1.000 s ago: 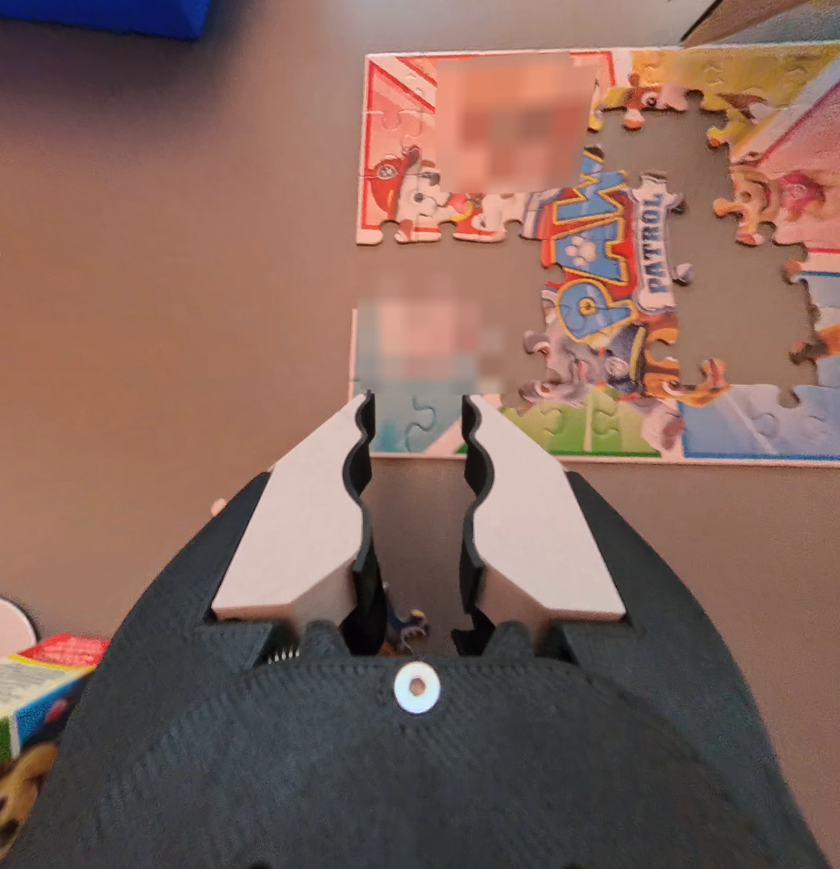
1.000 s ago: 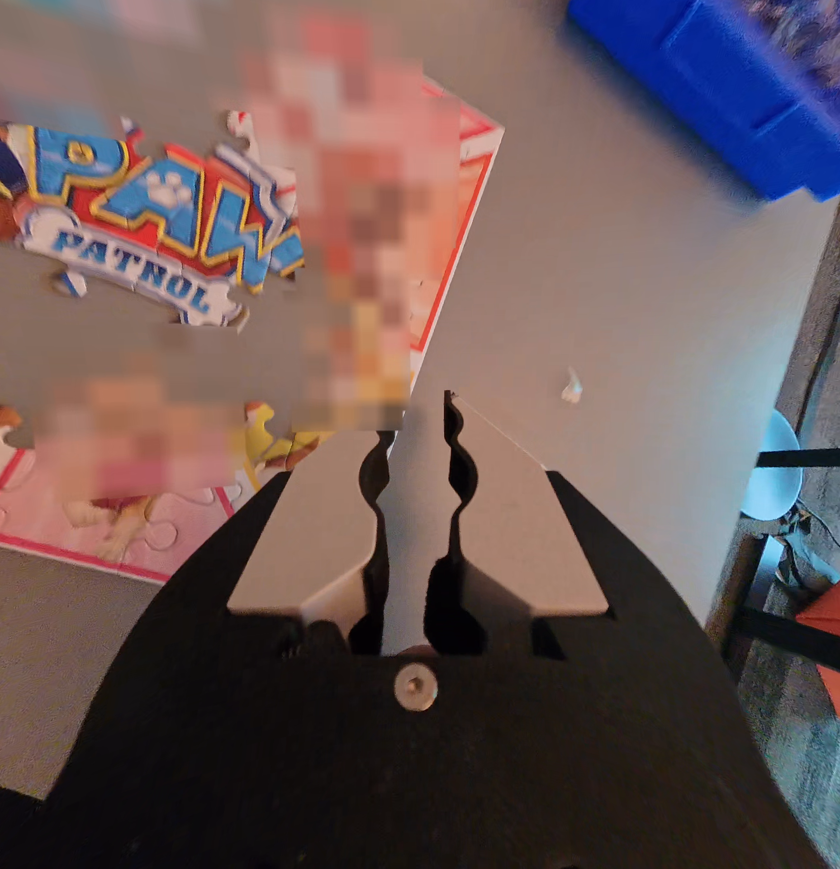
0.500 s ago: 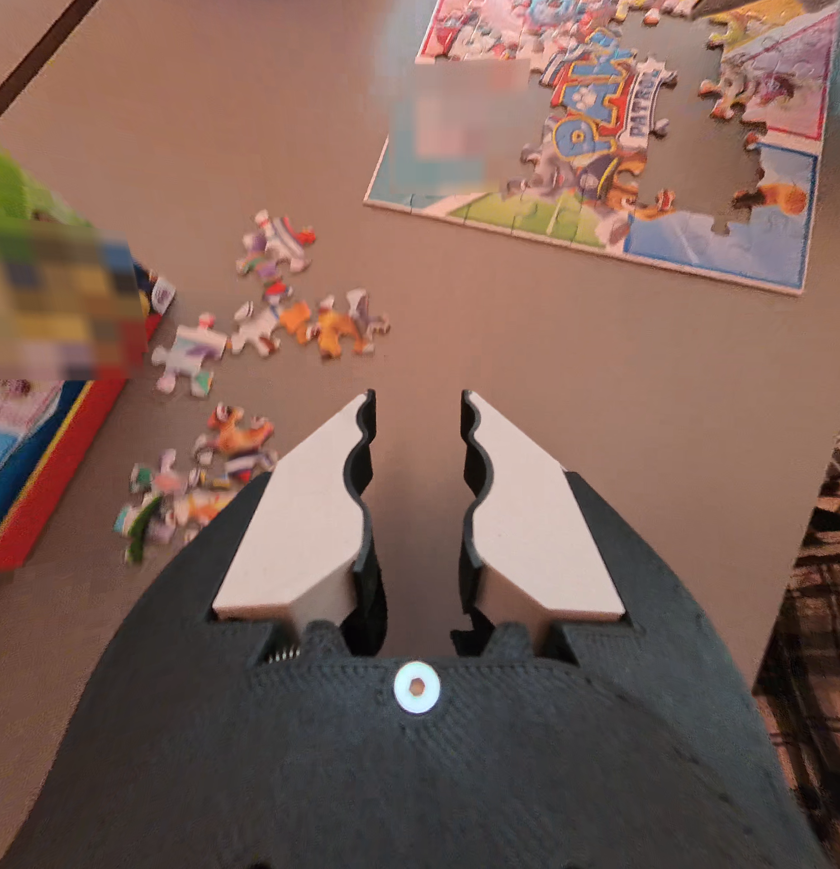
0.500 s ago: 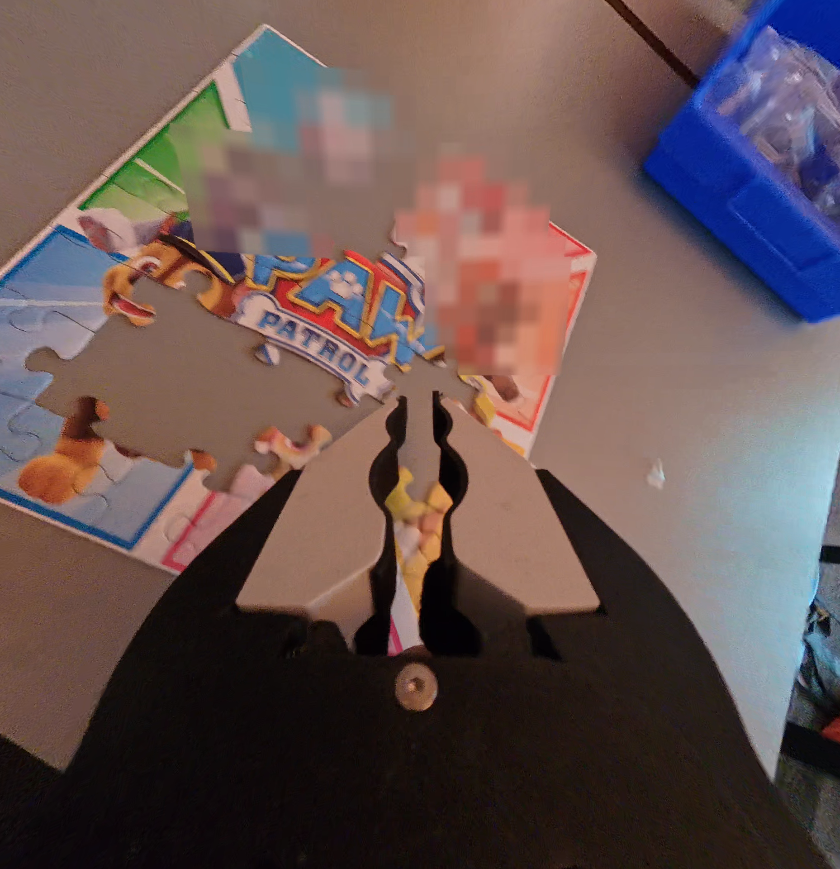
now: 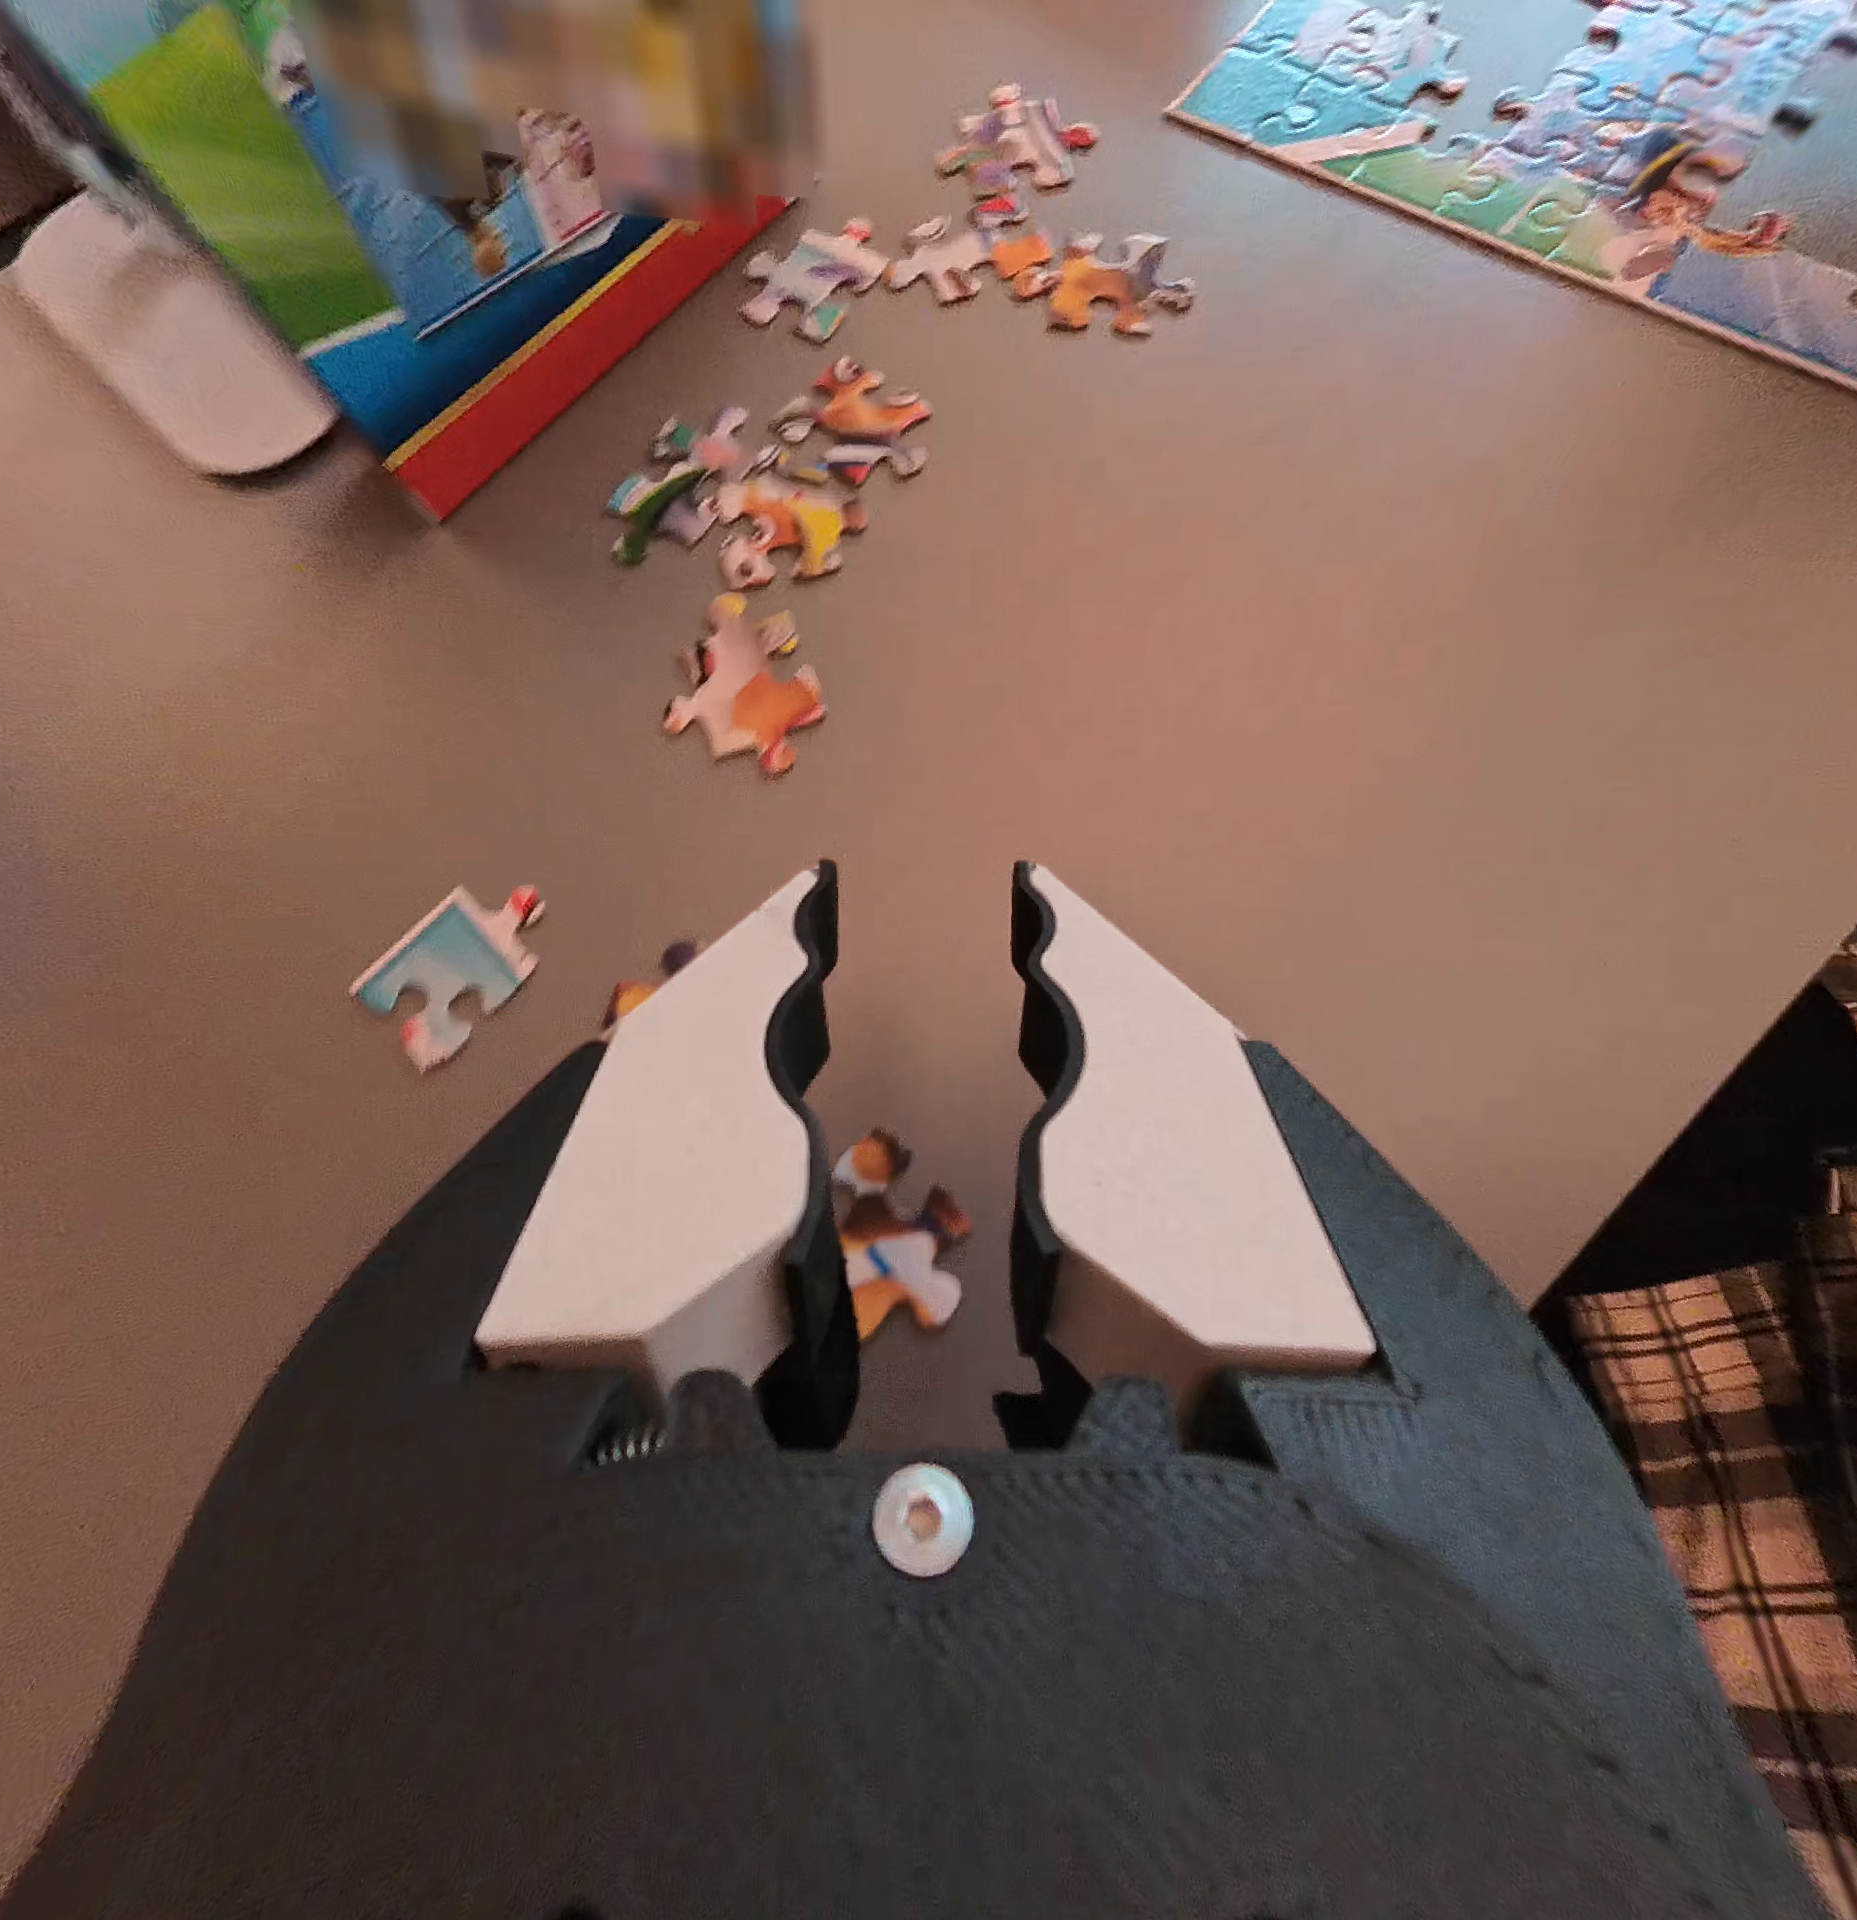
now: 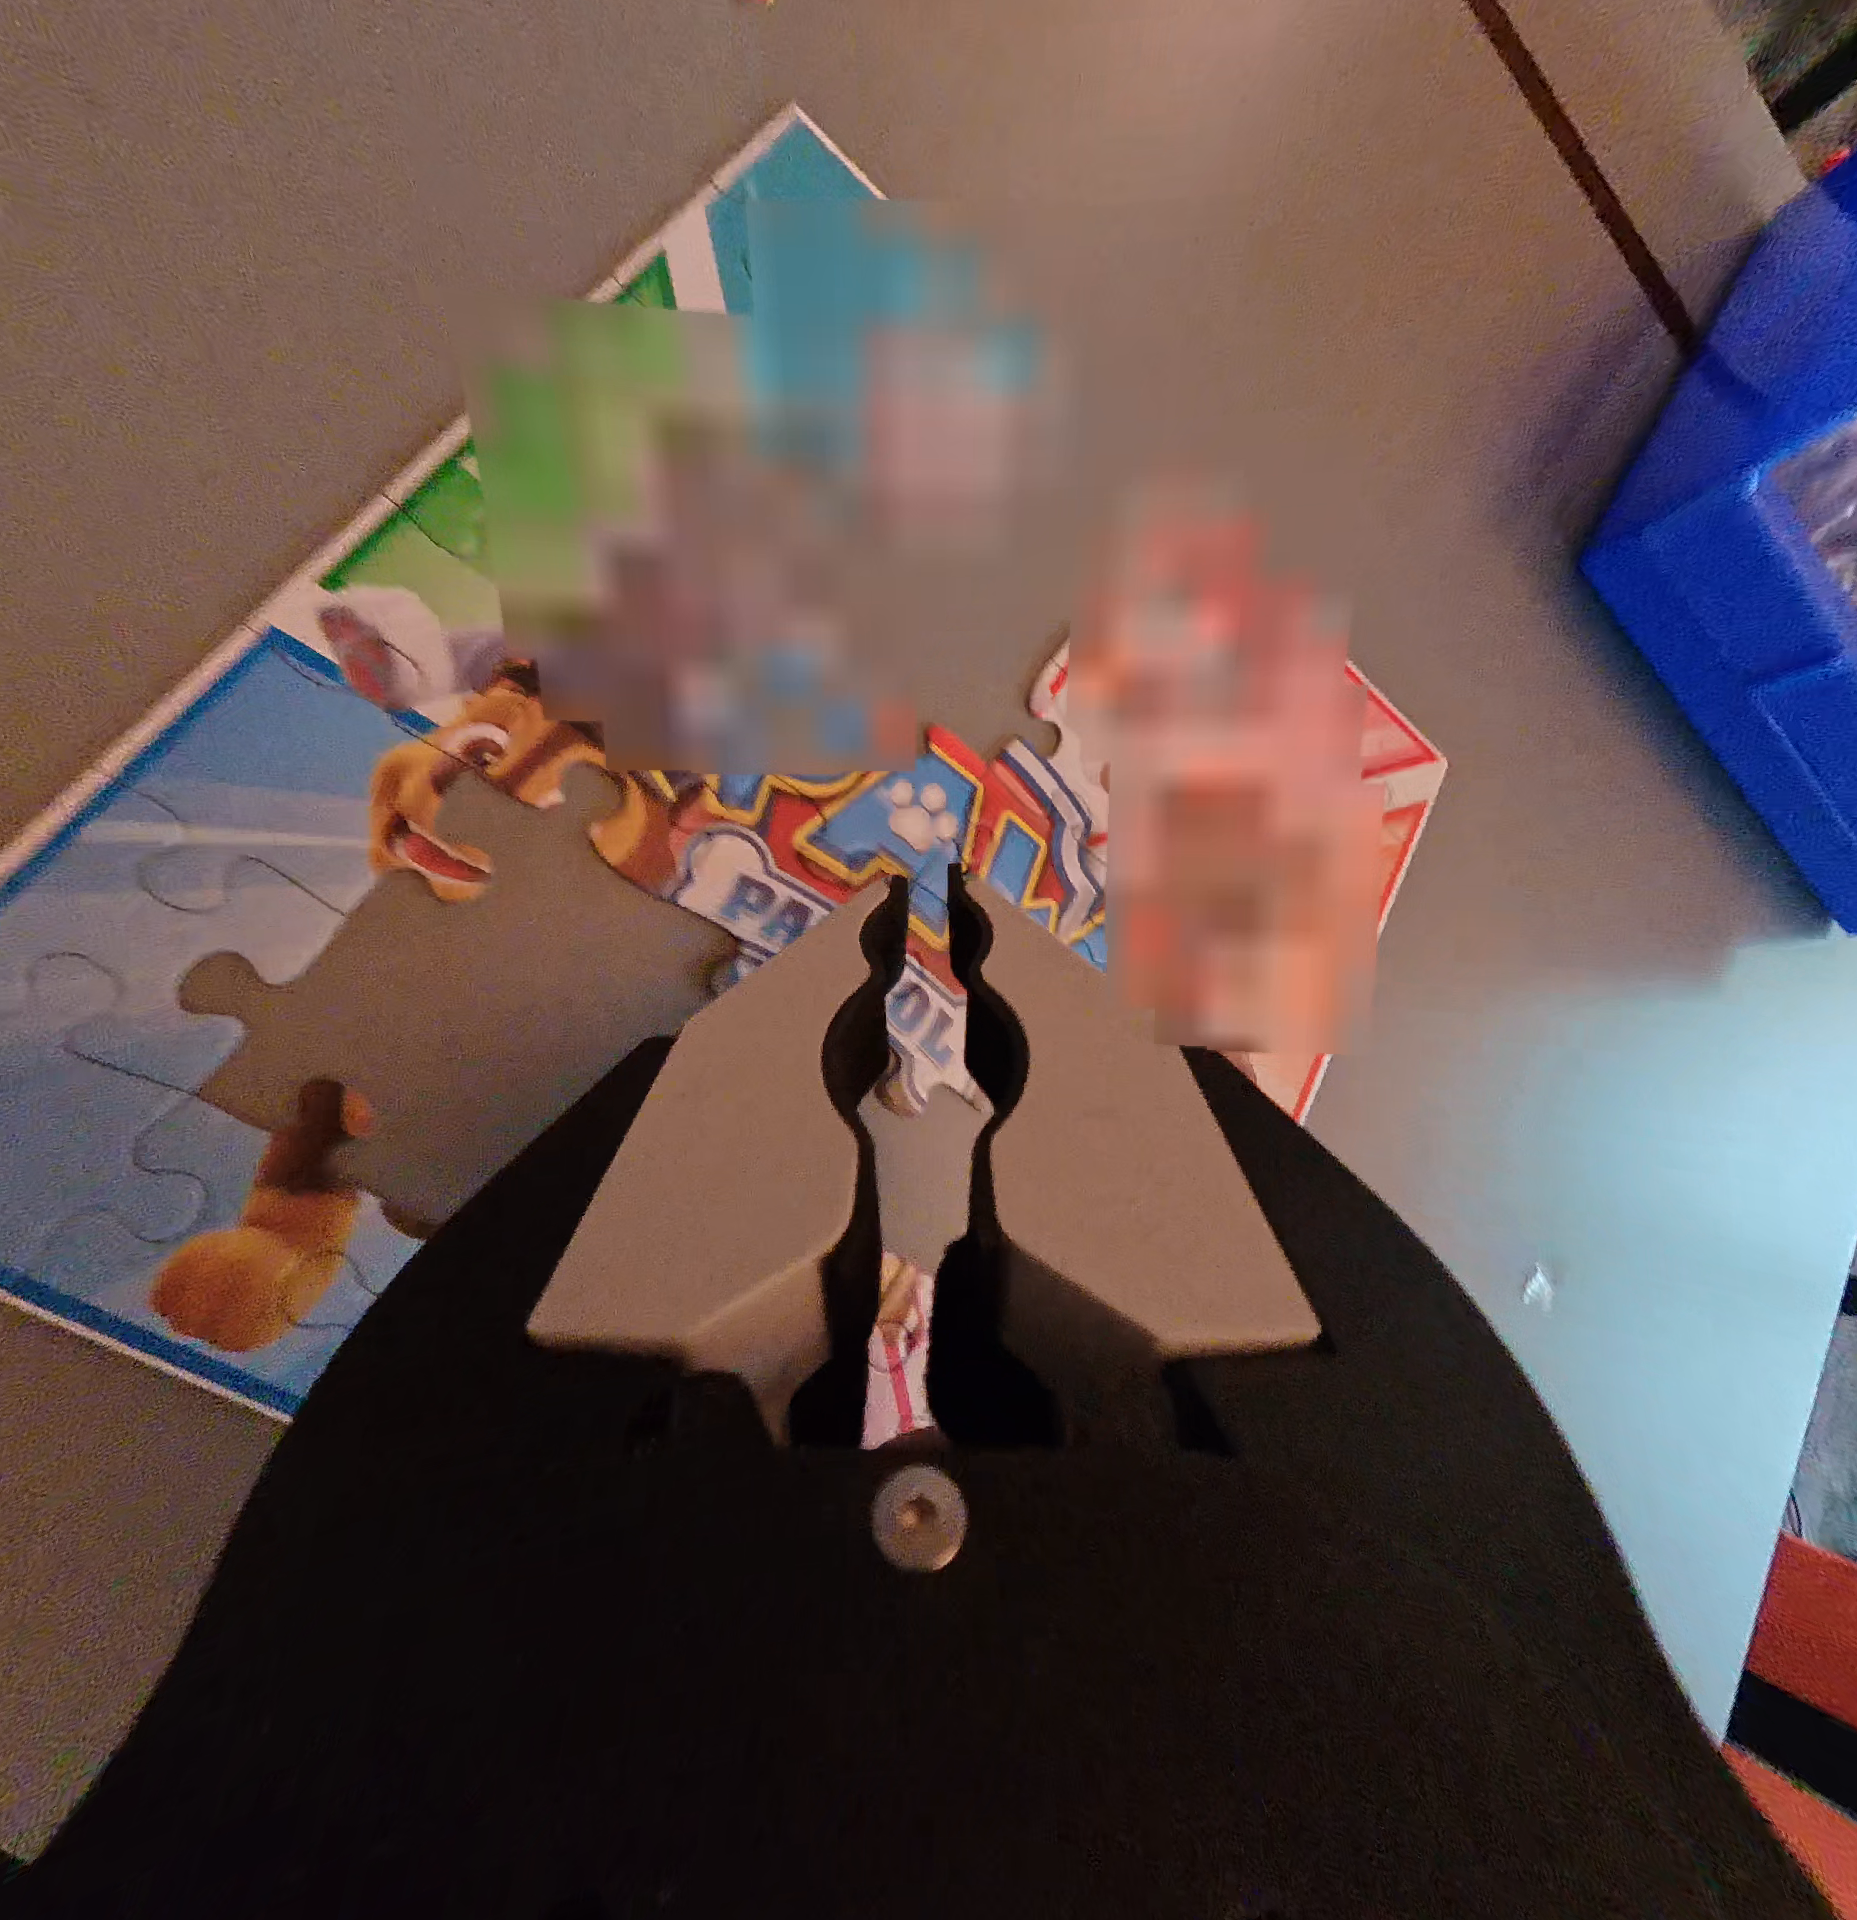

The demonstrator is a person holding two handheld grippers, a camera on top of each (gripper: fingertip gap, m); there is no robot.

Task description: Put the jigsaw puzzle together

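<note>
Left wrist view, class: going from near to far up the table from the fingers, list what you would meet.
Piece between the fingers → teal corner piece → lone orange-and-white piece → cluster of loose pieces → farther row of pieces → puzzle box.

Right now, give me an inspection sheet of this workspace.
Surface: table, brown, plain.
Job's things: puzzle, part built, with a gap in the middle; loose pieces scattered near the box; one piece lies under the left tongs.
Clutter: blue bin at the table's far side; white scrap.
Grippers: left tongs open, empty; right tongs nearly closed, a slim gap, nothing held, above the puzzle.
Cables: nothing seen.
Surroundings: plaid cloth beyond the table edge.
</note>
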